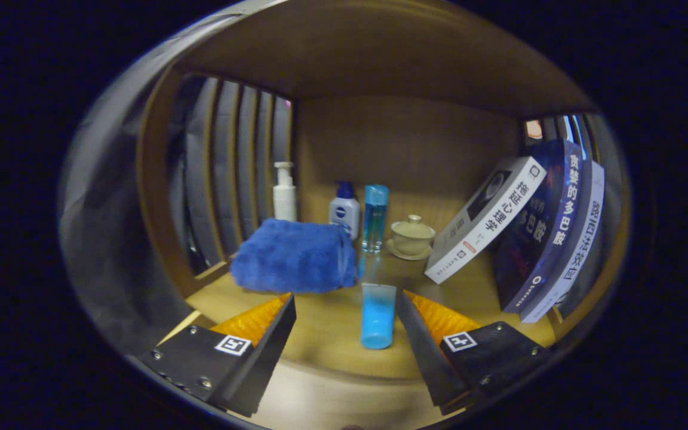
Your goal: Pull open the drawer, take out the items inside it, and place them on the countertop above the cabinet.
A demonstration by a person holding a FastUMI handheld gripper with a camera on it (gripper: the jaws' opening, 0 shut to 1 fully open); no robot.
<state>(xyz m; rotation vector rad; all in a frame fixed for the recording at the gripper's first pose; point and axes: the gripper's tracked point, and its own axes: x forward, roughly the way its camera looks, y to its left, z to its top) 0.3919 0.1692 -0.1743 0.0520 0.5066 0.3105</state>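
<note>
My gripper (pixel 346 297) is open over a wooden countertop (pixel 326 334) inside a wooden alcove. A small light-blue tube (pixel 378 315) lies on that surface between my fingers, close beside the right finger (pixel 417 322) and well apart from the left finger (pixel 272 325). Neither finger presses on it. Just beyond the left finger sits a folded blue towel (pixel 293 255).
Behind the towel stand a white pump bottle (pixel 284 194), a white bottle with a blue cap (pixel 344 209) and a tall clear blue bottle (pixel 374 216). A lidded pale cup on a saucer (pixel 411 237) is beside them. Several books (pixel 535 227) lean against the right wall.
</note>
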